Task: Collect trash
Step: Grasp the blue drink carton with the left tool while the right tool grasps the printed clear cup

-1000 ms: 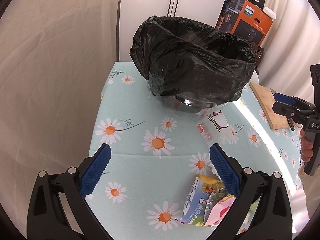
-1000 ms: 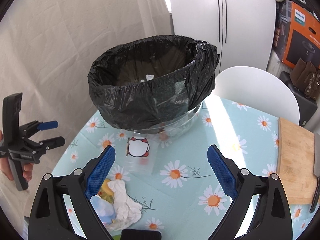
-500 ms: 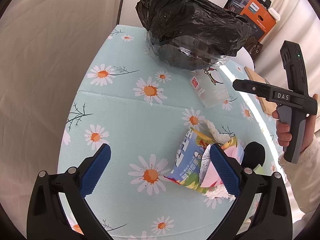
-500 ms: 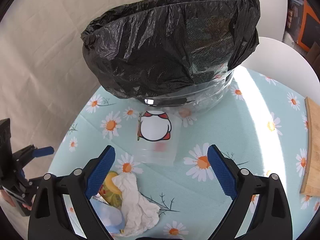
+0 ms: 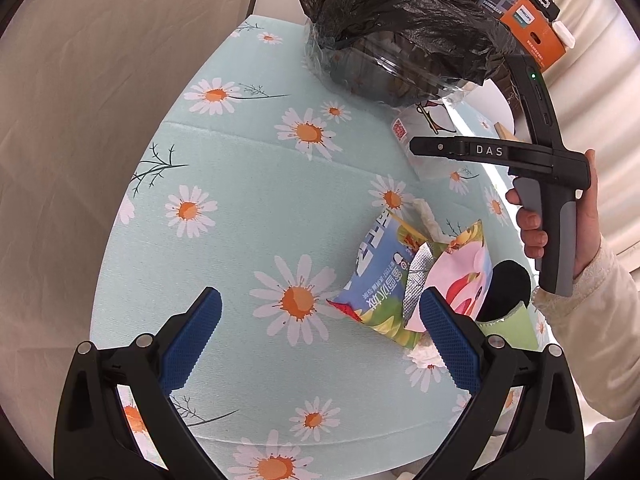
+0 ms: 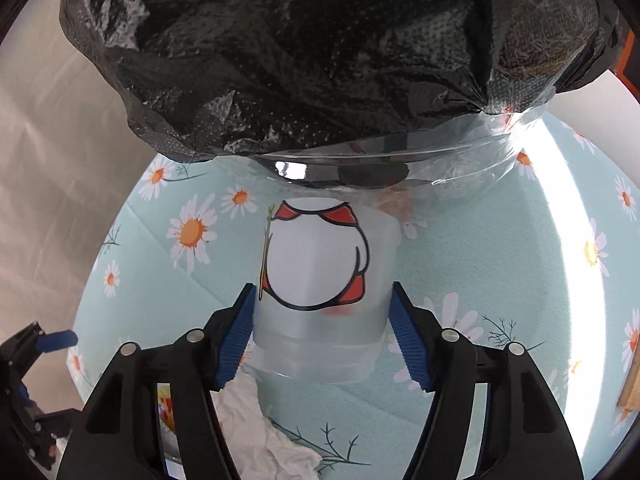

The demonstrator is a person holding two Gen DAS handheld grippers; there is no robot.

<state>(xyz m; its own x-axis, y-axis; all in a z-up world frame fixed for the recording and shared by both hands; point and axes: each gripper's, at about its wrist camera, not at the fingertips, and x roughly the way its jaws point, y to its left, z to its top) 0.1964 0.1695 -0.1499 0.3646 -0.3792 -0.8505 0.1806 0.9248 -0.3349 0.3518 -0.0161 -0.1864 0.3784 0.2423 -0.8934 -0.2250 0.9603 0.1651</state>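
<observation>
A clear plastic cup (image 6: 320, 272) with a red and white cartoon print lies on its side on the daisy tablecloth (image 6: 168, 312), just in front of the black-bagged bin (image 6: 320, 60). My right gripper (image 6: 322, 320) straddles the cup, jaws closing, and the blue pads (image 6: 236, 340) rest against its two sides. In the left wrist view the cup (image 5: 424, 128) lies under the right gripper (image 5: 414, 146), which a hand holds. My left gripper (image 5: 320, 332) is open above the cloth with nothing between its fingers. Crumpled snack wrappers (image 5: 384, 280) lie by its right finger. A white tissue (image 6: 256, 420) sits beside them.
The bin (image 5: 400, 20) stands at the table's far end. A black and green sleeve-like object (image 5: 504, 292) lies right of the wrappers. A wooden board (image 6: 630, 384) sits at the right table edge. An orange box (image 5: 532, 28) stands behind. Beige curtain hangs on the left.
Both grippers have come down toward the table. The right one moved in over the cup and its jaws narrowed onto its sides. The left one shifted nearer to the wrappers, still open.
</observation>
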